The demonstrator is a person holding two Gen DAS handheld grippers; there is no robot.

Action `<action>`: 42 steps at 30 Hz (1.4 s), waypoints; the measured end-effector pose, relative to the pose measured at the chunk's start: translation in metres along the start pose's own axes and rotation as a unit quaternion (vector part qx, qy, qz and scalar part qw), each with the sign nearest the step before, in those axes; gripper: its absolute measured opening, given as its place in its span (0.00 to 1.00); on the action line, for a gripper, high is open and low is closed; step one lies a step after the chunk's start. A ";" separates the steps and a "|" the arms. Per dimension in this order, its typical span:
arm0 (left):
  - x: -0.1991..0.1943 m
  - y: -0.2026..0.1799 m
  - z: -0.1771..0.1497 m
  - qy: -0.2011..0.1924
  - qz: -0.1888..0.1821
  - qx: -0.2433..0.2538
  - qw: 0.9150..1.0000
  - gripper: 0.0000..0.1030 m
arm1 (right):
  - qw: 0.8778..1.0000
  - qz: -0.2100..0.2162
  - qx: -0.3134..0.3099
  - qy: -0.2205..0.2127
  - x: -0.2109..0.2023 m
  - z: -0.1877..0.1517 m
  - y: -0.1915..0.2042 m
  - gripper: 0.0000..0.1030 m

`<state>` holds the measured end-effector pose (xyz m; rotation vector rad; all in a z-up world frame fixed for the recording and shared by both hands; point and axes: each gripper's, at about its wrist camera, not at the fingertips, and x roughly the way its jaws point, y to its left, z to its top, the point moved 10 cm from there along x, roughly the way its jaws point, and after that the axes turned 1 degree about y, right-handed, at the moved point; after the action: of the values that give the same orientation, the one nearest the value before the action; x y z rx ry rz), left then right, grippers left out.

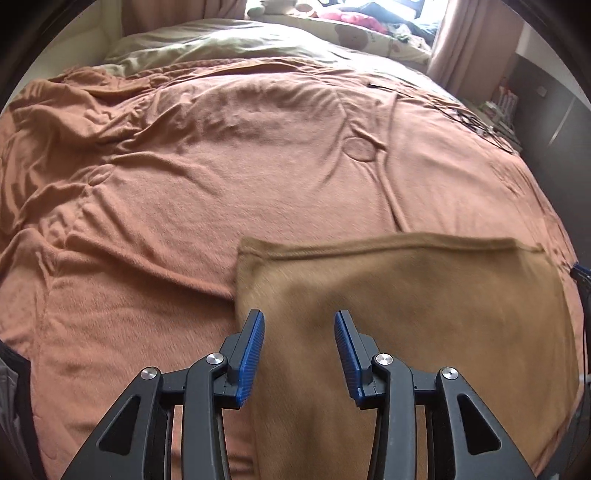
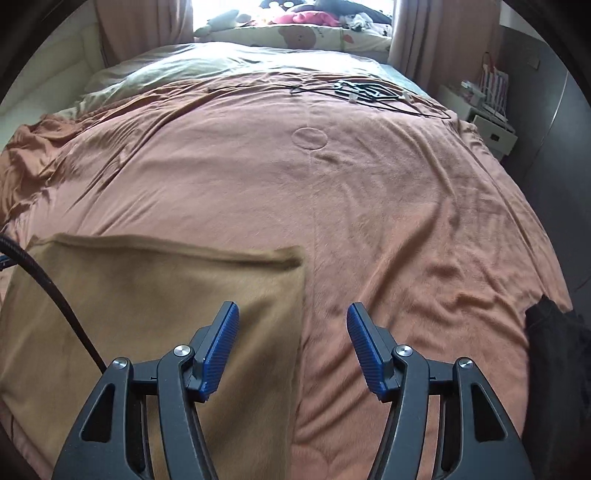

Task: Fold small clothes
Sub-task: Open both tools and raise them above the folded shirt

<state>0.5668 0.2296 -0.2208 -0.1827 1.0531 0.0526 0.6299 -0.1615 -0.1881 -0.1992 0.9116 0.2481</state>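
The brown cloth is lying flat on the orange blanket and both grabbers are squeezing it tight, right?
Not quite. The brown cloth does lie flat on the orange blanket, but both grabbers are open. The left gripper and right gripper show gaps in their own wrist views.

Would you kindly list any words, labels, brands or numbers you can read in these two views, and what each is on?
No text is readable in either view.
Bear-print bedding: a cartoon bear only, no letters made out.
Items on the bedside table: too small and blurred to read.
Brown garment: no label or print visible.
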 end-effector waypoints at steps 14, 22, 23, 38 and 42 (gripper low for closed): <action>-0.047 -0.030 -0.080 0.007 -0.015 0.022 1.000 0.40 | 0.999 0.034 -0.001 0.016 -0.062 -0.077 0.015 0.54; -0.055 -0.028 -0.142 0.037 -0.013 0.005 0.999 0.40 | 0.999 0.043 0.006 0.032 -0.083 -0.127 0.024 0.52; -0.056 -0.026 -0.149 0.040 -0.011 0.003 0.999 0.40 | 0.998 0.041 0.004 0.036 -0.084 -0.135 0.024 0.52; -0.086 0.000 -0.219 0.042 0.017 -0.008 0.999 0.23 | 0.998 0.002 0.014 0.066 -0.098 -0.205 0.016 0.45; -0.104 0.000 -0.216 0.021 0.015 -0.019 0.999 0.23 | 0.999 0.018 0.029 0.040 -0.119 -0.200 0.021 0.45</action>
<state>0.3296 0.1961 -0.2351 -0.2033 1.0970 0.0964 0.4033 -0.2118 -0.2137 -0.1405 1.0006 0.2475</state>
